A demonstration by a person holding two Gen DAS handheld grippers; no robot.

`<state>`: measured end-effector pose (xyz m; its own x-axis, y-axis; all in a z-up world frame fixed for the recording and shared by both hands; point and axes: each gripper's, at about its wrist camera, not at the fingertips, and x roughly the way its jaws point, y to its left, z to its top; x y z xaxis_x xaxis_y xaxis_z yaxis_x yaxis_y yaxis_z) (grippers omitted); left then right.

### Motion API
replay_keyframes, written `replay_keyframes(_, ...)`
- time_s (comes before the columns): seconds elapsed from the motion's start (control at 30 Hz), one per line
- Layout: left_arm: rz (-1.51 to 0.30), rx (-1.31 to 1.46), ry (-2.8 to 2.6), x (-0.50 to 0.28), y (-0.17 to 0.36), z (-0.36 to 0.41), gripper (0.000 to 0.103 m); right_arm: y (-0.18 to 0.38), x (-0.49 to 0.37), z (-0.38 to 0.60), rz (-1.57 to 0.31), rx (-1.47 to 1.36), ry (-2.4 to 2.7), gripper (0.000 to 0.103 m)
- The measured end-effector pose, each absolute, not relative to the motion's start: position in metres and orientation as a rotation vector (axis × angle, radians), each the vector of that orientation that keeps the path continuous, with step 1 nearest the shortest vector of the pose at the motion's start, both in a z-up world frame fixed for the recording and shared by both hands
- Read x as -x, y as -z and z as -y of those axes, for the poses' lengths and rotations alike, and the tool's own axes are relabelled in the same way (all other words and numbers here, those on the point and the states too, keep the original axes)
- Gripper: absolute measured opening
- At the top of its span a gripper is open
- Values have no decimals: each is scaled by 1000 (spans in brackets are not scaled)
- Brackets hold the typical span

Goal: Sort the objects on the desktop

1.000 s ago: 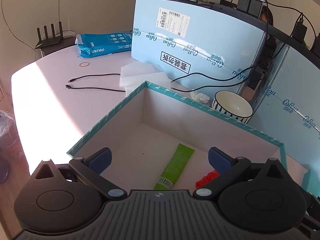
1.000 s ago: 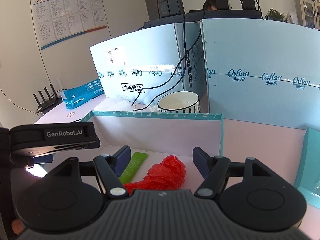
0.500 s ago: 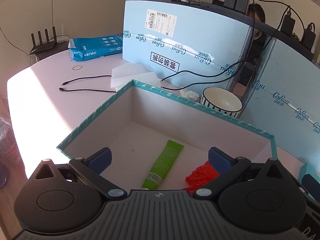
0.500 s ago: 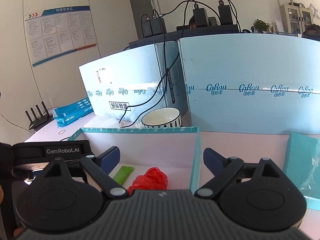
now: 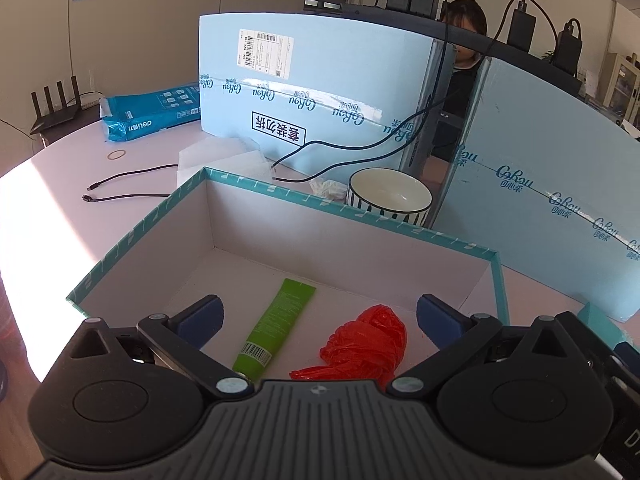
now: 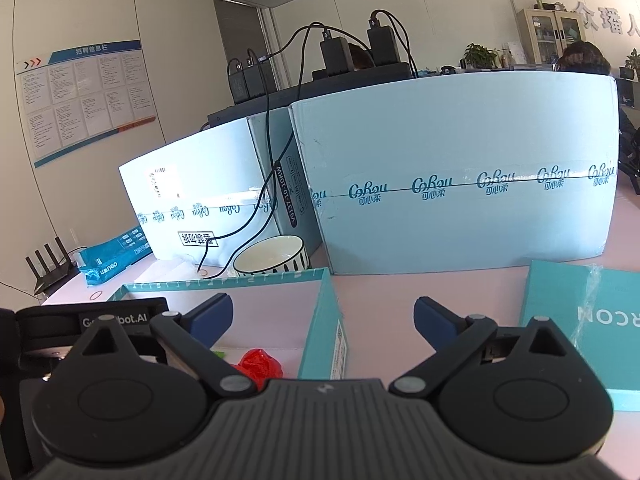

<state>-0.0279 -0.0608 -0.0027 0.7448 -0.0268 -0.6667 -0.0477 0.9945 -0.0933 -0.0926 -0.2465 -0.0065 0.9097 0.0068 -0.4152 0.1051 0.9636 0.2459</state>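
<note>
Pale desk [image 5: 60, 200], teal-rimmed box [image 5: 352, 216] at centre frame.
Inside lie green tube [image 5: 280, 320] and red bag [image 5: 368, 344]; left gripper [image 5: 318, 314] gapes empty, and right gripper [image 6: 323, 316] has just been opening, released.

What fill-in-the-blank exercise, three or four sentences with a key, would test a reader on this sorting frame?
1. The green tube lies inside the teal-rimmed ____.
2. Beside the tube, on its right in the left wrist view, lies a crumpled ____ plastic bag.
3. The striped bowl stands ____ the box, on the table.
4. The right tool is open and holds ____.

Missing words: box; red; outside; nothing
</note>
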Motion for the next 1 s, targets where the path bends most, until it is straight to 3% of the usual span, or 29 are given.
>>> replay_keyframes(1.0, -758, 54, 133, 52, 9, 148, 103, 16, 139, 339, -459, -321, 240, 103)
